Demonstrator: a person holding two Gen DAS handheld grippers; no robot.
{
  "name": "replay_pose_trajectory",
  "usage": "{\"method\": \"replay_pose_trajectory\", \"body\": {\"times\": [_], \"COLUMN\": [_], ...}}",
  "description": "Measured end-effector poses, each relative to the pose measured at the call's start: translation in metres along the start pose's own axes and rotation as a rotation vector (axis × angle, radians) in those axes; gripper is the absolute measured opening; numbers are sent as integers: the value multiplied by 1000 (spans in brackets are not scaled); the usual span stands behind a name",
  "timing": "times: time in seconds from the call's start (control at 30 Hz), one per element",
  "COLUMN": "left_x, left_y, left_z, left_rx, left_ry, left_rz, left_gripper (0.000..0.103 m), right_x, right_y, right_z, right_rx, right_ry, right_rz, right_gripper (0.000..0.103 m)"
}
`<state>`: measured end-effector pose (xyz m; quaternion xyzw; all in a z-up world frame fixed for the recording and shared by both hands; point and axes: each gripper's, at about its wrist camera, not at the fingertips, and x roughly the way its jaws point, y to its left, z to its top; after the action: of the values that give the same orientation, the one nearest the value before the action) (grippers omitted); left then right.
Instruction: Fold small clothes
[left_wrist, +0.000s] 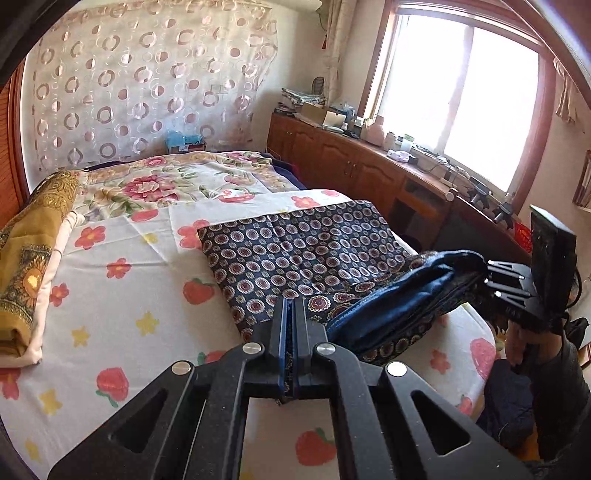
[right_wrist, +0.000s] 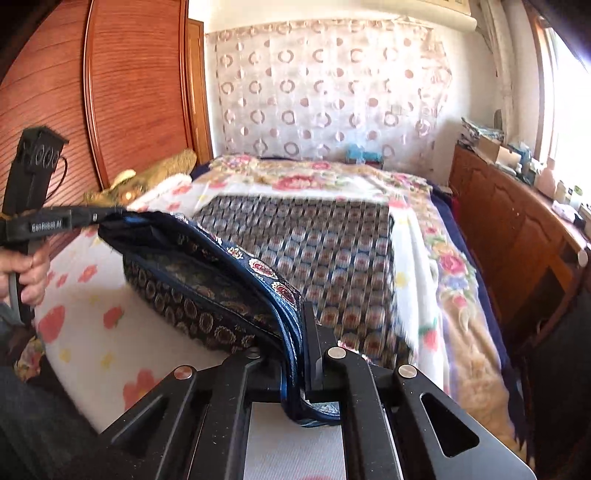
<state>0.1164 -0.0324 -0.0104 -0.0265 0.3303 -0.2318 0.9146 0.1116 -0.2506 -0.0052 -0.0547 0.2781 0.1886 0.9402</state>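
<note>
Left claw (left_wrist: 292, 325): clamped tight on the near hem of the dark patterned garment (left_wrist: 306, 251), blue edge pinched between the pads. Right claw (right_wrist: 295, 332): closed on the bunched navy-trimmed edge at the garment's other near corner, fabric running through the jaws. Garment lies on the bed (left_wrist: 110, 302) over the floral sheet, far part flat, near edge lifted off it between the two claws. Both claws angle downward. A hand (right_wrist: 27, 269) grips the left handle.
</note>
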Motion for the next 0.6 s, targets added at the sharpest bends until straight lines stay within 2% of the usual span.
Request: {"method": "replay_pose_trajectory", "body": {"times": [0.23, 0.4, 0.43, 0.5, 0.57, 0.6], "left_x": [11, 21, 23, 26, 33, 39], "left_y": [17, 30, 33, 38, 42, 44], "left_z": [19, 36, 39, 42, 46, 48], "left_rx": [-24, -30, -32, -32, -23, -16], "left_ry": [-8, -4, -2, -2, 7, 23], "left_rz": [37, 82, 89, 94, 98, 101], "left_gripper": [3, 3, 6, 28, 38, 39], "right_x": [22, 47, 51, 64, 76, 81], "right_y": [-6, -12, -14, -19, -23, -25], "right_z": [24, 39, 41, 49, 54, 56], "right_rx": [-18, -47, -48, -52, -51, -51], "right_ry": [-34, -20, -14, 3, 20, 29], "right_rz": [8, 16, 17, 15, 20, 24], "right_gripper": [4, 4, 4, 4, 4, 4]}}
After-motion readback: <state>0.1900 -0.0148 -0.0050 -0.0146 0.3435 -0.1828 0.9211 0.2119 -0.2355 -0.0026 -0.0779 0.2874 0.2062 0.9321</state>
